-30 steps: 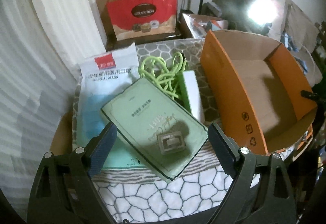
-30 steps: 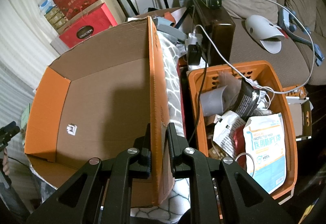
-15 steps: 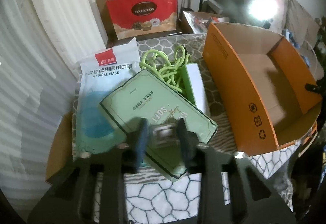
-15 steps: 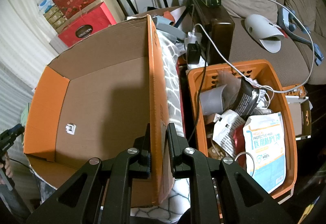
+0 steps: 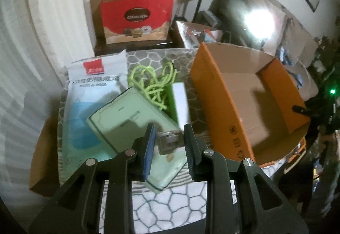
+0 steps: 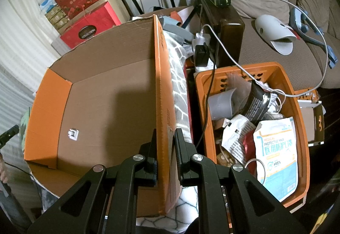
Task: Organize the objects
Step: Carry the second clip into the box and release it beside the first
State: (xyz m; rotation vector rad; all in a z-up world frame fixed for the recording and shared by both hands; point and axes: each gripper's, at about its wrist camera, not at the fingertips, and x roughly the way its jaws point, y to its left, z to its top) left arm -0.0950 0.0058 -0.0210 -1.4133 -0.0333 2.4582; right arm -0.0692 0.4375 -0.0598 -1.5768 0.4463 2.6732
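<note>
My left gripper point(image 5: 169, 127) hangs over a pale green flat packet point(image 5: 119, 121) and is shut on a small clear square part point(image 5: 170, 141) that sits on it. Behind lie a white medical mask bag point(image 5: 89, 93), a coiled lime-green cord point(image 5: 153, 83) and a white and green box point(image 5: 179, 102). To the right stands the open orange cardboard box point(image 5: 212, 93). My right gripper point(image 6: 165, 131) is shut on the right wall of that cardboard box point(image 6: 161, 76). One small white square part point(image 6: 73, 134) lies on the box floor.
An orange plastic basket point(image 6: 296, 104) full of packets and cables stands right of the box. A power strip with plugs point(image 6: 200, 53) and a sofa point(image 6: 265, 46) lie beyond it. Red gift boxes point(image 5: 136, 17) are stacked behind the patterned tablecloth point(image 5: 170, 202).
The left jaws have gone from wide apart to narrow around the small clear part, and that view has tipped slightly upward. The right gripper holds still on the box wall.
</note>
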